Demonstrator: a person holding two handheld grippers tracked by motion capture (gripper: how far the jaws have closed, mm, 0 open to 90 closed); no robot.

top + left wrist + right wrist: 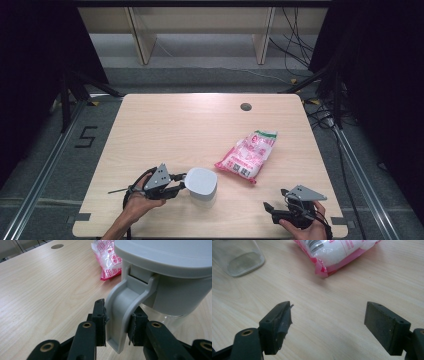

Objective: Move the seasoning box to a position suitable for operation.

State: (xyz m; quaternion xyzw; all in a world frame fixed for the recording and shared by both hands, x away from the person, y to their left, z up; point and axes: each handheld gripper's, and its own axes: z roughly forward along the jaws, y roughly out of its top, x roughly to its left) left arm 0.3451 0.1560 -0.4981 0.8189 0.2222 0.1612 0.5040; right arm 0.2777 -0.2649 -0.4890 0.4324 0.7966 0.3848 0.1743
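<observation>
Left tool (117,327) clamped on the handle (125,307) of the grey-lidded jug (201,184); handle runs vertical, pointing at the table's left edge. Jug sits near the front edge, left of centre. Right tool (328,325) released, idle at the front right corner. Pink bag (248,155) close behind-right; open room left and back.

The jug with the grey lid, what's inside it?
The grey lid covers the jug from above, so its inside is hidden there. In the right gripper view its clear base looks empty, though higher up cannot be seen.
</observation>
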